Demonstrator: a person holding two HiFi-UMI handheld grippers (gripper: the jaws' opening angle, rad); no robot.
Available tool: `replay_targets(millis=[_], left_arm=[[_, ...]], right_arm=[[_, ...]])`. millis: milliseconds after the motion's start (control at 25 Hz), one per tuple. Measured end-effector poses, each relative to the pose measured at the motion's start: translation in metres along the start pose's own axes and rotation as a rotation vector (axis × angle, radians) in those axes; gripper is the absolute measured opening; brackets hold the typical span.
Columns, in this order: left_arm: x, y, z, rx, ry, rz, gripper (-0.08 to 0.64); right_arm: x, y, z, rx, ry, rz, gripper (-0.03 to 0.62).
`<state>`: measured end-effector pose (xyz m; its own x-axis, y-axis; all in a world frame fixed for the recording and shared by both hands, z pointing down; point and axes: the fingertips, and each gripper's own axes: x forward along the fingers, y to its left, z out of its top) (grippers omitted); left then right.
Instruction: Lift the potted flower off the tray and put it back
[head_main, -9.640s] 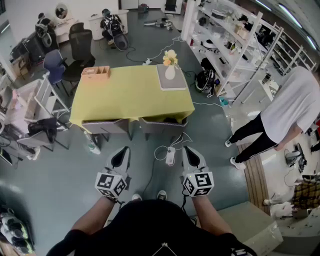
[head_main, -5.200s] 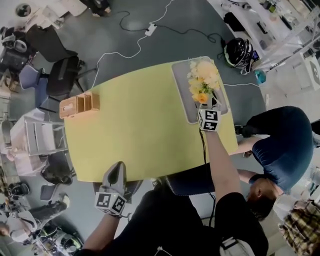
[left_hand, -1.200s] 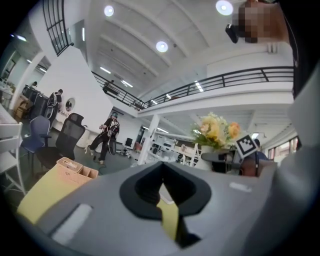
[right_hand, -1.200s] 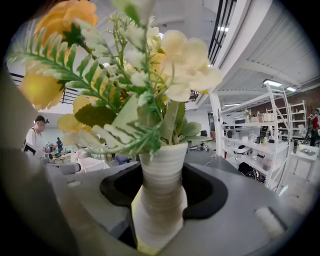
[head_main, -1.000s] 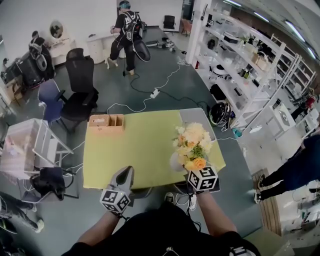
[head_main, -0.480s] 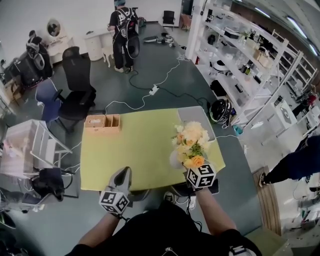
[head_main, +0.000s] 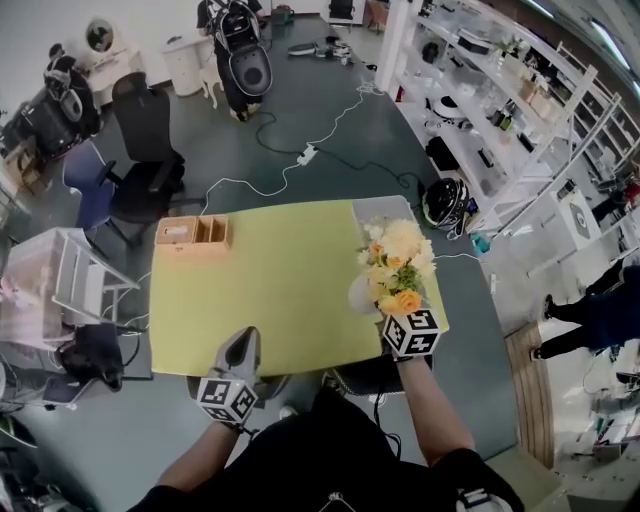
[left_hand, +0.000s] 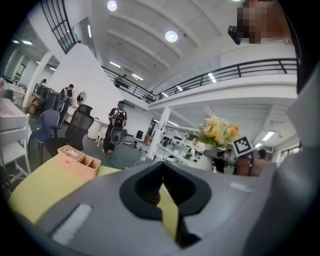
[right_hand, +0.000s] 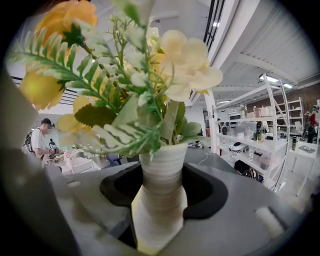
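Right tongs (right_hand: 161, 212): stood partly open, clamped on the vase's narrow waist.
Left tongs (left_hand: 161, 194): nearly together, empty.
Potted flower (head_main: 392, 268): was held above the tabletop's (head_main: 260, 290) near right edge, off the grey tray (head_main: 372, 208) behind.
Handling: probably light, top-heavy, breakable; the ribbed waist suited gripping.
Axis: upright, blossoms up.

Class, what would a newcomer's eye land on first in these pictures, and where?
The yellow and cream flowers in a white vase, clamped in the right gripper's jaws over the near right part of the yellow table. Behind them, the grey tray sits at the table's far right corner.
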<state>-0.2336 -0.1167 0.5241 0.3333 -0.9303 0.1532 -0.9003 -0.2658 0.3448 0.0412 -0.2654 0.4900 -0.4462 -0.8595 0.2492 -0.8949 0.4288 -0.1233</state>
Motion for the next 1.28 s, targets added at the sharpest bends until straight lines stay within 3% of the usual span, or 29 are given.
replay_targets(millis=[760, 960, 1280], left_arm=[[0.08, 0.002, -0.043, -0.012, 0.123, 0.14, 0.008], [0.091, 0.009, -0.059, -0.023, 0.16, 0.181, 0.008], [0.099, 0.028, -0.091, -0.031, 0.232, 0.244, 0.008]], right_arm=[[0.153, -0.183, -0.042, -0.017, 0.006, -0.072, 0.242], [0.202, -0.229, -0.072, -0.065, 0.016, -0.098, 0.241], [0.263, -0.287, -0.119, -0.033, 0.023, -0.136, 0.241]])
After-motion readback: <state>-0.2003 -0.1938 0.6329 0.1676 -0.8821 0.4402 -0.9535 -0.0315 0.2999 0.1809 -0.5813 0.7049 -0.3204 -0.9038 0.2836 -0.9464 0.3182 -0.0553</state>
